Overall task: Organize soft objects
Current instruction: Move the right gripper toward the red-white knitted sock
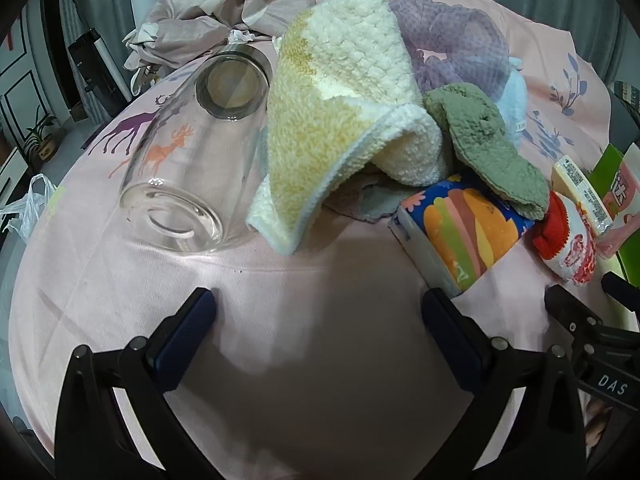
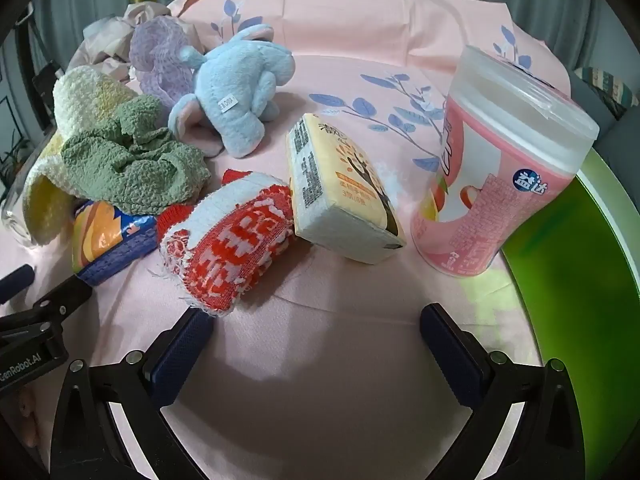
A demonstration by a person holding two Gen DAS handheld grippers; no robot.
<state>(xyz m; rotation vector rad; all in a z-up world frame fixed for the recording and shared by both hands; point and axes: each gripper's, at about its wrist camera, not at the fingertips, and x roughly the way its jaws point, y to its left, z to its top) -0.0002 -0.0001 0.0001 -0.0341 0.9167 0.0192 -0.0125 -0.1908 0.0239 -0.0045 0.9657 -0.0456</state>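
We hold the left claw and the right claw spread wide and empty above the pink-clothed counter. The soft things sit in a heap ahead: cream-yellow towel, green cloth, blue plush elephant, and red-white knit sock just beyond the right claw.

"DAS" is printed in white on the black tool beside the burger-print pack. "GenRobot.AI" stands on the other tool. The pink canister carries a blue badge reading "益达".
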